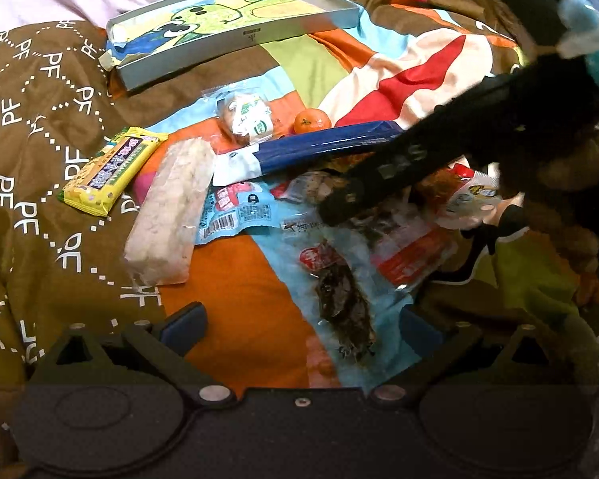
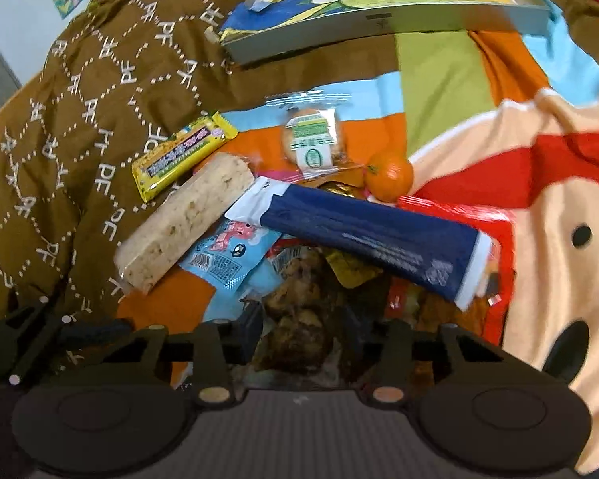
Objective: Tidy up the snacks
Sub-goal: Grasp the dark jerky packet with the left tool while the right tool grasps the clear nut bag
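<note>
My right gripper (image 2: 319,343) pinches the dark meat snack packet (image 2: 299,319) between its fingers to lift it from the pile; left gripper (image 1: 303,327) spread, idle above the blanket (image 1: 235,279).

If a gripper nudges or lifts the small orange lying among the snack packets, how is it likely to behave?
The orange is round and lies on soft bedding, so a nudge would probably roll it, perhaps against the dark blue packet beside it. Its skin looks smooth, so flat pads might slip. It seems firm, unlikely to flop, but a hard squeeze could bruise it.
</note>
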`<state>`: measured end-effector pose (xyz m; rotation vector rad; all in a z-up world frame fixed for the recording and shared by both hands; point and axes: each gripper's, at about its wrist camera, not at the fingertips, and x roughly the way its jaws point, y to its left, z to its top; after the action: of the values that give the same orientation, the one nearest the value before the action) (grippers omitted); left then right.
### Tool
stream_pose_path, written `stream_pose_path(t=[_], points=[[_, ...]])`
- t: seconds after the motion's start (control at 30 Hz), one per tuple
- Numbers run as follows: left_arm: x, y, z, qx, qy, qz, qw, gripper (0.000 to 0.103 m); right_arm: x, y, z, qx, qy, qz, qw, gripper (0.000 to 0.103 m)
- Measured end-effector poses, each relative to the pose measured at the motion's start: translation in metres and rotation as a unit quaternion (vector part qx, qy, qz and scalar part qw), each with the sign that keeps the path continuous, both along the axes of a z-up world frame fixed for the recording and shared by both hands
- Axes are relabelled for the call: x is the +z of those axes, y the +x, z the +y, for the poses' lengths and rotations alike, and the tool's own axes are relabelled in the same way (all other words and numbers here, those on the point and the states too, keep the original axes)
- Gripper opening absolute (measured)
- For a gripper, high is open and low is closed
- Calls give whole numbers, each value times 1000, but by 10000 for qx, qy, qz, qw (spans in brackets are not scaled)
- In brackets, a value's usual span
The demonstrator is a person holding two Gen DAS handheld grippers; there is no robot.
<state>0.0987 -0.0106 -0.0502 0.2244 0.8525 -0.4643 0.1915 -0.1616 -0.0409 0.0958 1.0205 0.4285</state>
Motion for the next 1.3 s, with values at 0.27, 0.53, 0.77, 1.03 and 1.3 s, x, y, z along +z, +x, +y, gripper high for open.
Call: stream_pose_path(t=[0.27, 0.53, 0.77, 1.03, 1.3], points=[[2, -2, -1, -66, -125, -49, 9999, 102, 7, -35, -37, -262, 91, -53, 9996, 43], [-8, 16, -21, -193, -106, 101, 9997, 98, 1, -54, -55, -452, 505, -163, 9976, 44], [-12, 20, -21, 112, -27, 253, 9996, 92, 0, -59, -52, -444, 422, -330, 9976, 46], [-9, 25, -13, 320, -392, 395, 9979, 89, 0, -64, -50, -424, 348, -388, 9977, 48], [-9, 25, -10, 474, -424, 322, 9975, 75, 0, -66, -46, -341, 182, -487, 9981, 49]])
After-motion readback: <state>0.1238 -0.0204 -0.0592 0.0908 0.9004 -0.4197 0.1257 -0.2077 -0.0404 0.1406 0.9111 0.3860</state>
